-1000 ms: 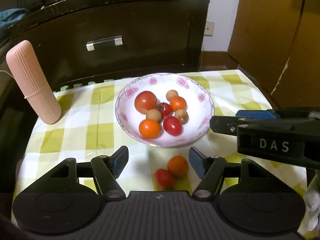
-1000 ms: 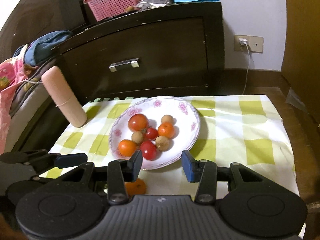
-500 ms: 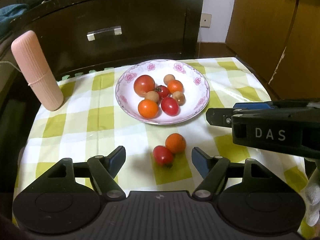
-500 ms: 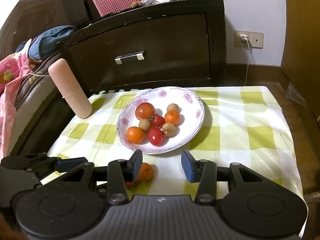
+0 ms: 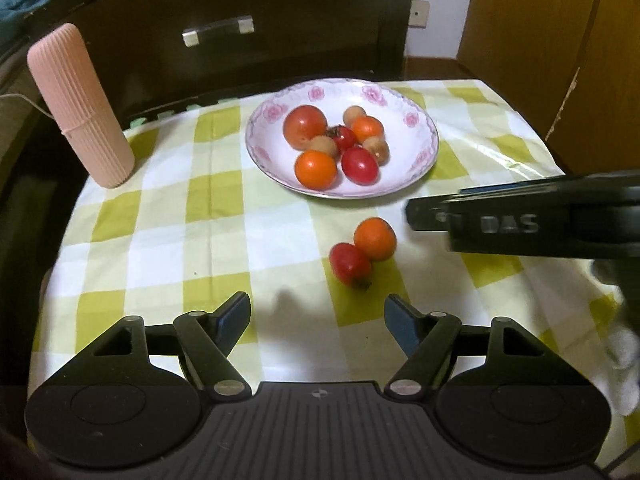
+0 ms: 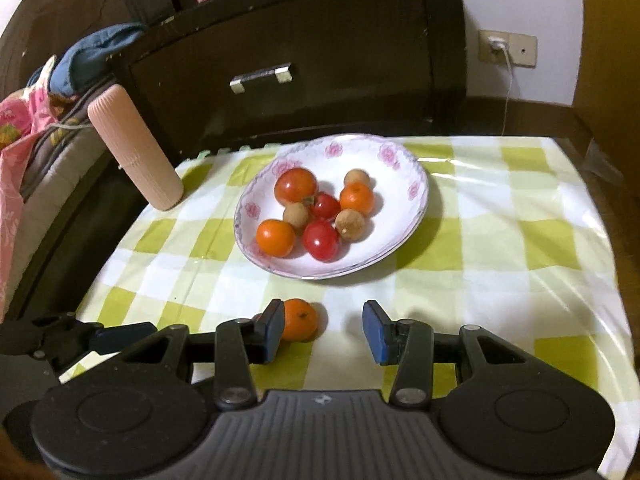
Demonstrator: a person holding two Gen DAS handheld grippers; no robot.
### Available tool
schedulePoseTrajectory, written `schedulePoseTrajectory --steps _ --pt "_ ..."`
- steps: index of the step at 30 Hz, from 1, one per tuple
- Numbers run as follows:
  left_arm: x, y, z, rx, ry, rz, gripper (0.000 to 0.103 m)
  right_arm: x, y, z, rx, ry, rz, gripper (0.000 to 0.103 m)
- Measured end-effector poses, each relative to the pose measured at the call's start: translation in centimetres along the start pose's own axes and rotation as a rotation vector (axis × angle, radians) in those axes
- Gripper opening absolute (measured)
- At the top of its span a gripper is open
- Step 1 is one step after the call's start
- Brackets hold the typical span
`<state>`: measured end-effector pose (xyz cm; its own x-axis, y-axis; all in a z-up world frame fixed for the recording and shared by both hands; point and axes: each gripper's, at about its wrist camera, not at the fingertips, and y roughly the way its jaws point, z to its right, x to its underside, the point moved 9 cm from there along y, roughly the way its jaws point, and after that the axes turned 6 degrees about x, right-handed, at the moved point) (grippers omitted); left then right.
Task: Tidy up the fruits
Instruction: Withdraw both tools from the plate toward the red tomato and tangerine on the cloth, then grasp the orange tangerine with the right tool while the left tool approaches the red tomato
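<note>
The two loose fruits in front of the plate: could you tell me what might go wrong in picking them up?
The red tomato and orange fruit touch, so closing on one may roll the other away. The right gripper and left gripper, both open, approach the same pair and could collide.

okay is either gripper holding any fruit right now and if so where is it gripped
Nothing is held. The left gripper is open with bare cloth between its jaws. The right gripper is open too; the orange fruit lies beside one finger, ungripped.
</note>
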<state>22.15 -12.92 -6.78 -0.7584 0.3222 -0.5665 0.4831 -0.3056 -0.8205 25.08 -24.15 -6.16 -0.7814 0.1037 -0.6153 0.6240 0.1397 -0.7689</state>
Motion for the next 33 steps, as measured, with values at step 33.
schedulePoseTrajectory --steps 33 --pt "0.6 1.4 0.2 0.022 0.006 -0.05 0.084 0.3 3.5 1.1 -0.04 0.082 -0.102 0.043"
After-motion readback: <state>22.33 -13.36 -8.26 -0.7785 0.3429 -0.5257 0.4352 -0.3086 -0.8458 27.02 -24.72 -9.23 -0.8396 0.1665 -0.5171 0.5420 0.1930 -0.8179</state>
